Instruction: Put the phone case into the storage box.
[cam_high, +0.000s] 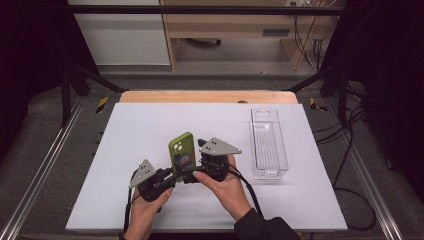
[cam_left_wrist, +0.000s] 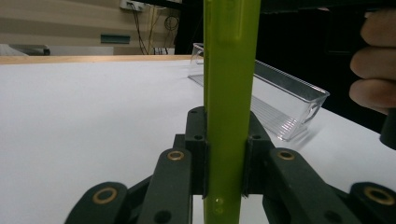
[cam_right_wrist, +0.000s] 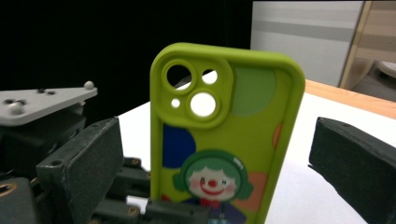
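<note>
- The left tool (cam_left_wrist: 224, 186) is clenched on the lower edge of the green phone case (cam_high: 182, 152) and holds it upright above the white table (cam_high: 140, 130).
- The right tool (cam_right_wrist: 219, 158) is released; its jaws stand apart on both sides of the case.
- The case shows a clown picture; no writing can be read.
- A clear bin (cam_high: 268, 145) lies to the right.

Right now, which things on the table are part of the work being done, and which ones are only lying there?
In the work:
- green phone case, held upright
- left gripper, shut on the case's edge
- right gripper, jaws open on either side of the case

Lying about:
- clear plastic bin, untouched at the right
- white table
</note>
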